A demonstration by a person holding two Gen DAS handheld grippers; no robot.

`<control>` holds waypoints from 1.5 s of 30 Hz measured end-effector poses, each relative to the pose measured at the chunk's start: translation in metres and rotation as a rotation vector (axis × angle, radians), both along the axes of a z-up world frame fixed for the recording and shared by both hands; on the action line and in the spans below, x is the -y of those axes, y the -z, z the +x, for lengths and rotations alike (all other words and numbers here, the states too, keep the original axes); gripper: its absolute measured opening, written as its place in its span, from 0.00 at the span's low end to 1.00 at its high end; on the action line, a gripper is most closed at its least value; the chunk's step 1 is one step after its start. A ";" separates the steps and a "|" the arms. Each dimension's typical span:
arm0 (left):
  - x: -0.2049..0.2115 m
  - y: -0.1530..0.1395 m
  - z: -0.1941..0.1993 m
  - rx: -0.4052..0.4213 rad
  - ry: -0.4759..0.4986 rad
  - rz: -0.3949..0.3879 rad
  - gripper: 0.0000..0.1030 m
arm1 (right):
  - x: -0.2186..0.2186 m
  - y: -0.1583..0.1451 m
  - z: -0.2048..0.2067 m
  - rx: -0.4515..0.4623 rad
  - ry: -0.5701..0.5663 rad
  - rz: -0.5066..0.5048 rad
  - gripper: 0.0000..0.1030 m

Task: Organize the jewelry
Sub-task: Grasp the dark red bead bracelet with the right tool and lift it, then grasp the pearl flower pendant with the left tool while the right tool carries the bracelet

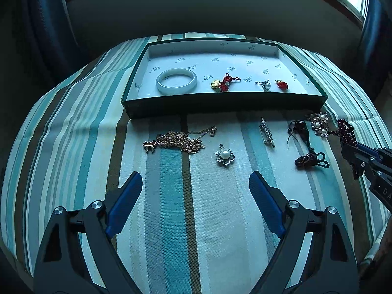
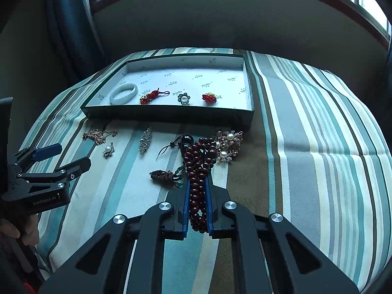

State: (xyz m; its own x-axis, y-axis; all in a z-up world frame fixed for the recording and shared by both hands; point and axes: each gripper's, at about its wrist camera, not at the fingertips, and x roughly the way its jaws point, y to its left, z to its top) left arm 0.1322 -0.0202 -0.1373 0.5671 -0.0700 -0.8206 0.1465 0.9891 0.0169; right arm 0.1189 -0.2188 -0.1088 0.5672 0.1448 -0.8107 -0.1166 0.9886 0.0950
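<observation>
A shallow dark box [image 1: 220, 104] [image 2: 169, 115] holds a white bangle [image 1: 176, 81] [image 2: 123, 93], a red knot charm [image 1: 225, 83] [image 2: 150, 96], a pearl ring [image 1: 264, 85] [image 2: 183, 98] and a red-gold piece [image 1: 282, 84] [image 2: 209, 97]. My right gripper [image 2: 198, 183] [image 1: 355, 150] is shut on a dark red bead bracelet [image 2: 199, 161] [image 1: 346, 131] above the cloth. My left gripper [image 1: 196, 183] [image 2: 66, 155] is open and empty, in front of a pearl flower pendant [image 1: 225, 156] [image 2: 108, 150].
On the striped cloth [image 1: 171, 220] [image 2: 306, 147] lie a gold chain [image 1: 181, 140] [image 2: 98, 134], a crystal brooch [image 1: 267, 132] [image 2: 145, 140], a black corded charm [image 1: 303, 142] [image 2: 171, 174] and a pearl brooch [image 1: 319, 123] [image 2: 227, 144]. A wall and windows stand behind.
</observation>
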 end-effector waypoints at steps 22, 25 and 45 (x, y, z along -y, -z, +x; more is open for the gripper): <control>0.029 0.021 0.036 -0.061 0.030 0.009 0.55 | 0.012 0.010 0.025 -0.012 0.032 0.040 0.11; 0.029 0.024 0.038 -0.074 0.034 0.000 0.48 | 0.012 0.011 0.026 -0.014 0.033 0.042 0.11; 0.027 0.017 0.031 -0.049 0.070 -0.017 0.20 | 0.009 0.015 0.025 -0.027 0.029 0.041 0.11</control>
State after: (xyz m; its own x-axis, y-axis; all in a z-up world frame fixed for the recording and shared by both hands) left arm 0.1628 -0.0469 -0.1547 0.5197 -0.1220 -0.8456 0.2159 0.9764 -0.0082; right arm 0.1438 -0.2275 -0.1242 0.5496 0.1624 -0.8195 -0.0848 0.9867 0.1387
